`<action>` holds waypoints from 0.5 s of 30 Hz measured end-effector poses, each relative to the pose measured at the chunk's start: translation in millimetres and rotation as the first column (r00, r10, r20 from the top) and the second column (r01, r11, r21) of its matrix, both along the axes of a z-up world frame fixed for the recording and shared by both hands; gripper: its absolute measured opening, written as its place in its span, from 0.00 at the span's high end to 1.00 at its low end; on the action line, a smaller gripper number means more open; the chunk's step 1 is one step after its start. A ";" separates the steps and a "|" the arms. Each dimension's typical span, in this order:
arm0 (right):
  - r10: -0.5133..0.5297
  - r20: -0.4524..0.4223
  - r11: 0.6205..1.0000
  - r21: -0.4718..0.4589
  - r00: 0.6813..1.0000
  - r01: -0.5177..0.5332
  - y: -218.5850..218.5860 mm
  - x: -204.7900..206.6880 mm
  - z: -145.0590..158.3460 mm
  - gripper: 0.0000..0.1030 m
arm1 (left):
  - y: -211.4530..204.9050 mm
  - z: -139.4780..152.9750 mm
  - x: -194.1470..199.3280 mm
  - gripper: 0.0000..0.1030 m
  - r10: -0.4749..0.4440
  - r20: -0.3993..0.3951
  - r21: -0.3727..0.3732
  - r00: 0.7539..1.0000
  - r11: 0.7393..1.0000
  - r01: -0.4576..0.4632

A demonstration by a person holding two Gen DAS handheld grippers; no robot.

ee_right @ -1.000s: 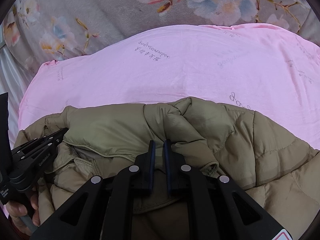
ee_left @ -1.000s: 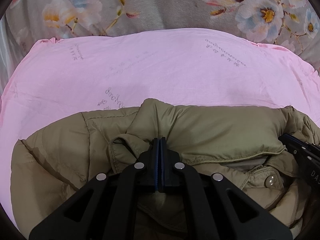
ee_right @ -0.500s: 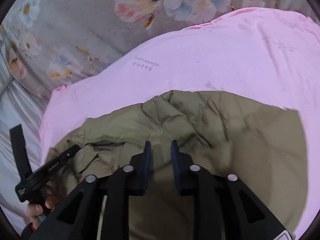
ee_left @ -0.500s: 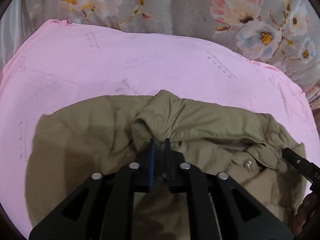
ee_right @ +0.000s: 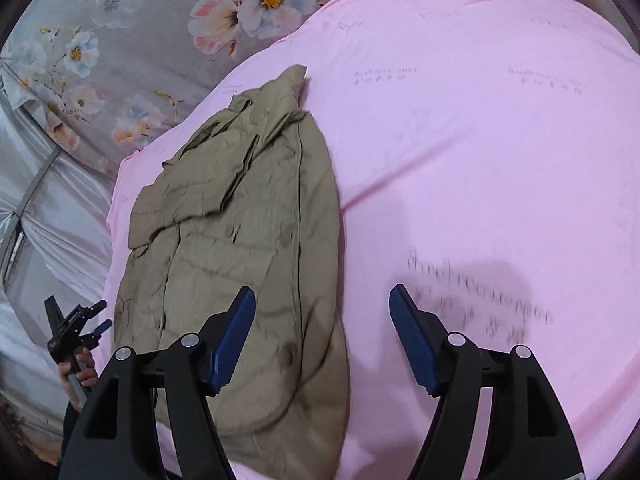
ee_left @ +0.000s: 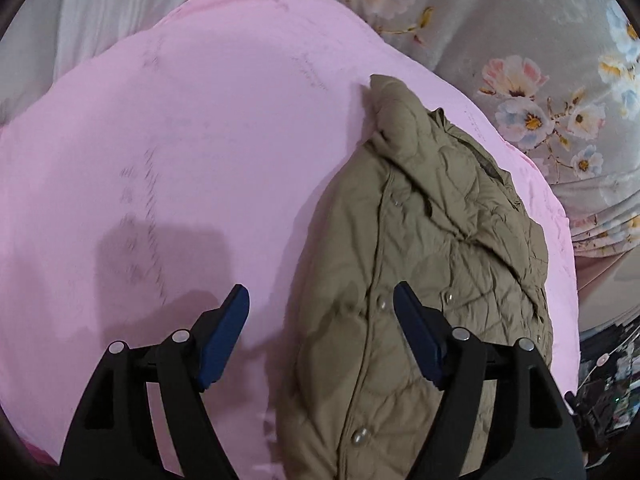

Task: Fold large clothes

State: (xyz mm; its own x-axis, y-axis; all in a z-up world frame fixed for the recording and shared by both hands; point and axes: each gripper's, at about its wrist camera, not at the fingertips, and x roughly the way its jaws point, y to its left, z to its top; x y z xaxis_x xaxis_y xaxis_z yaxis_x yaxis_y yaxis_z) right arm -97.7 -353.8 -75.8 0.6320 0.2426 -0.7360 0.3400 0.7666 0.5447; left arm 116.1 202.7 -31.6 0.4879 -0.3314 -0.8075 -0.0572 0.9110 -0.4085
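A khaki quilted jacket lies folded lengthwise on a pink sheet, snaps showing along its front. My left gripper is open and empty, raised above the jacket's near left edge. In the right wrist view the jacket lies left of centre on the pink sheet. My right gripper is open and empty above the jacket's near right edge. The left gripper shows small at the far left, held in a hand.
A grey floral bedcover lies beyond the pink sheet, also seen in the right wrist view. White fabric lies at the far left. Dark clutter sits off the bed at the right.
Both grippers let go of the jacket, opened wide and pulled back and up. The jacket now lies flat in a long folded shape.
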 end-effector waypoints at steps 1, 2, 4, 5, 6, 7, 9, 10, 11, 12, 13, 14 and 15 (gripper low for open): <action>0.003 -0.010 1.000 0.019 1.000 -0.003 5.2 -7.4 -6.0 0.33 | 1.9 -2.7 -10.0 0.30 0.003 -0.014 -0.020 1.000 1.000 -0.003; 0.010 -0.021 0.999 0.039 1.000 -0.010 12.0 -12.8 -12.6 0.33 | 2.8 -5.7 -21.3 0.30 0.003 -0.032 -0.037 0.999 0.999 -0.004; 0.039 -0.025 0.996 0.087 0.999 -0.037 27.1 -21.0 -23.8 0.33 | 2.6 -12.3 -41.7 0.30 -0.014 -0.052 -0.078 0.999 0.997 0.010; 0.051 -0.018 0.993 0.106 0.999 -0.049 35.5 -25.2 -27.7 0.33 | -0.1 -14.0 -49.6 0.30 -0.026 -0.057 -0.099 0.998 0.995 0.020; 0.057 -0.005 0.992 0.113 0.998 -0.056 43.2 -30.1 -28.6 0.33 | -1.9 -16.3 -55.7 0.30 -0.041 -0.064 -0.131 0.997 0.991 0.032; 0.063 0.007 0.991 0.115 0.998 -0.064 49.1 -33.9 -29.5 0.32 | -3.8 -18.9 -61.2 0.30 -0.055 -0.075 -0.163 0.996 0.986 0.042; 0.076 0.025 0.989 0.125 0.997 -0.079 60.8 -37.9 -30.6 0.32 | -11.6 -24.0 -71.5 0.30 -0.070 -0.089 -0.218 0.994 0.975 0.049; 0.077 0.031 0.989 0.128 0.997 -0.081 64.7 -40.0 -31.6 0.32 | -14.2 -25.2 -76.7 0.30 -0.074 -0.084 -0.223 0.994 0.973 0.053; 0.077 0.036 0.989 0.125 0.996 -0.081 66.8 -40.8 -31.8 0.32 | -18.5 -25.2 -81.1 0.30 -0.074 -0.075 -0.217 0.994 0.975 0.056; 0.076 0.042 0.989 0.123 0.996 -0.081 68.3 -41.7 -31.6 0.32 | -22.7 -25.0 -84.5 0.30 -0.079 -0.068 -0.209 0.995 0.976 0.064; 0.074 0.046 0.989 0.125 0.996 -0.080 69.4 -41.7 -31.3 0.33 | -26.8 -24.7 -86.8 0.31 -0.087 -0.064 -0.200 0.994 0.977 0.073; 0.075 0.049 0.988 0.131 0.996 -0.080 69.5 -41.1 -31.5 0.38 | -29.7 -24.3 -87.9 0.36 -0.091 -0.061 -0.190 0.994 0.979 0.078; 0.077 0.049 0.986 0.142 0.996 -0.083 68.8 -39.4 -32.6 0.53 | -33.3 -23.8 -88.8 0.47 -0.099 -0.062 -0.173 0.993 0.981 0.087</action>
State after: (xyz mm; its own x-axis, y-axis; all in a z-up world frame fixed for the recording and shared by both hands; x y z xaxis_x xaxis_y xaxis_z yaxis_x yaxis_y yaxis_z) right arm -137.1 -285.1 -108.4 0.6370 0.3951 -0.6619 0.2542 0.7030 0.6642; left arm 27.3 169.4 -55.4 0.3929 -0.5074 -0.7669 -0.0098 0.8316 -0.5552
